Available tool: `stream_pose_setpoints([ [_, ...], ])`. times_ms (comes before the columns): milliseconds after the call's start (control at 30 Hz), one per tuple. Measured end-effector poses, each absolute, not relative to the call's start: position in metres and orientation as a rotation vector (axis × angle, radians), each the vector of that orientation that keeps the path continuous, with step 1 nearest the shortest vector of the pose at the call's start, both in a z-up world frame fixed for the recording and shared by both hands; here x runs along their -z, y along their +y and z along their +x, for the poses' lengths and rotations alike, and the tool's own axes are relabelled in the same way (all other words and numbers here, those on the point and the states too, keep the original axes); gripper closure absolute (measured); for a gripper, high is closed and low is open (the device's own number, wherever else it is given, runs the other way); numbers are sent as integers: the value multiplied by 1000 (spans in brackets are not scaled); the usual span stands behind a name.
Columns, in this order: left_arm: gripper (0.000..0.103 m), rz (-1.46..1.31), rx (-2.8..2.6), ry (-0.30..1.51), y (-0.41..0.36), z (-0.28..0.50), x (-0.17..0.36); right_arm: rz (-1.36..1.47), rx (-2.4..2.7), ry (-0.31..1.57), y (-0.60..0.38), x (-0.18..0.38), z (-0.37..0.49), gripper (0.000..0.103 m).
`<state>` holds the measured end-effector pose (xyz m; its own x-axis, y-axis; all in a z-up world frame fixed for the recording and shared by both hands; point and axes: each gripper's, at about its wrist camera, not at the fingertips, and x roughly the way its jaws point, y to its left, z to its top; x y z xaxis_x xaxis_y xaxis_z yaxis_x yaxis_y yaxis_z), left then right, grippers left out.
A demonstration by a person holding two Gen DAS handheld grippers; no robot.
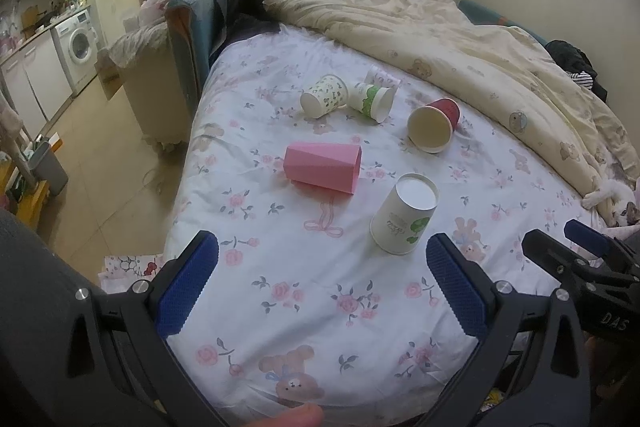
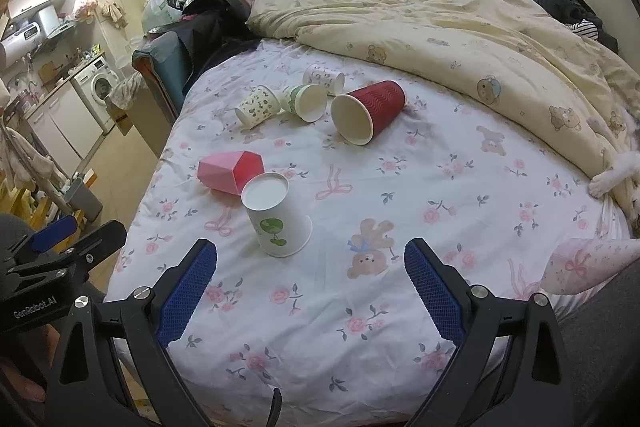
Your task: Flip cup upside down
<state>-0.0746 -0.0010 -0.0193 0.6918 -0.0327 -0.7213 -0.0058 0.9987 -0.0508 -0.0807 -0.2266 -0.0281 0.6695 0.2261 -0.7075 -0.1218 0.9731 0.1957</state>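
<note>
A white paper cup with a green print point(image 1: 404, 213) point(image 2: 277, 217) stands upside down on the floral bed sheet point(image 1: 320, 299) point(image 2: 400, 187). Behind it a pink faceted cup point(image 1: 323, 167) point(image 2: 230, 171) lies on its side. A red cup point(image 1: 434, 125) point(image 2: 368, 111) lies on its side, mouth toward me. Three more paper cups lie on their sides further back: a heart-print one point(image 1: 325, 95) point(image 2: 258, 106), a green-banded one point(image 1: 372, 101) point(image 2: 306, 101) and a patterned one point(image 1: 384, 77) point(image 2: 323, 78). My left gripper point(image 1: 322, 267) and right gripper point(image 2: 310, 271) are open and empty, just short of the white cup.
A cream bear-print duvet point(image 1: 500, 67) point(image 2: 500, 67) is bunched along the back and right of the bed. The bed's left edge drops to the floor point(image 1: 108, 163). A cat's paw point(image 2: 604, 183) shows from under the duvet at the right. The other gripper shows at each view's edge point(image 1: 580, 259) point(image 2: 64, 251).
</note>
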Motion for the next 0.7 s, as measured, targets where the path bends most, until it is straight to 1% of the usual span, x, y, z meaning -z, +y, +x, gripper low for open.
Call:
stream_pose_setpoints([
  [700, 0, -58, 17, 813, -3, -76, 21, 145, -201, 831, -226, 31, -81, 6],
])
